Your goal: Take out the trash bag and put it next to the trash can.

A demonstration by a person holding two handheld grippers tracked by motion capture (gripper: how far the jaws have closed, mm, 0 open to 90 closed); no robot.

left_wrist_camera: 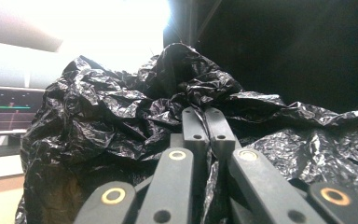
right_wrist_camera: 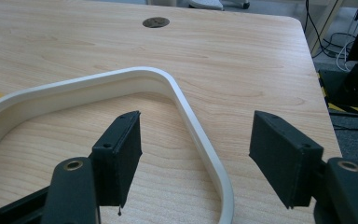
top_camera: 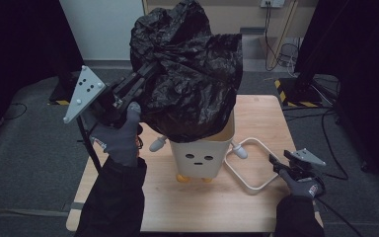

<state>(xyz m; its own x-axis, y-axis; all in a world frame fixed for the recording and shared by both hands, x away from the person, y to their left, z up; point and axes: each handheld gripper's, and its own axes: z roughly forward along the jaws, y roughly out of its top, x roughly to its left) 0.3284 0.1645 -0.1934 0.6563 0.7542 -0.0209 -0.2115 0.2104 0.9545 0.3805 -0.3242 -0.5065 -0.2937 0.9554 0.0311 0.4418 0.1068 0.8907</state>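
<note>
A crumpled black plastic bag (top_camera: 192, 74) bulges up out of a small cream bin (top_camera: 202, 153) with a drawn face and stubby arms, standing mid-table. My left gripper (top_camera: 153, 69) reaches up from the left and is shut on a fold of the bag (left_wrist_camera: 121, 116). In the left gripper view the jaw tips (left_wrist_camera: 207, 121) are pressed together with film pinched between them. A white rounded ring frame (top_camera: 237, 174) lies flat on the table, right of the bin. My right gripper (top_camera: 272, 160) hovers low at the ring's right corner, open, its jaws (right_wrist_camera: 198, 135) straddling the ring's rim (right_wrist_camera: 74, 86) without touching.
The wooden table (top_camera: 256, 113) has a round cable hole (right_wrist_camera: 156, 22) near its far edge. Black-and-yellow floor tape and cables (top_camera: 296, 94) lie beyond the right side. Grey carpet surrounds the table.
</note>
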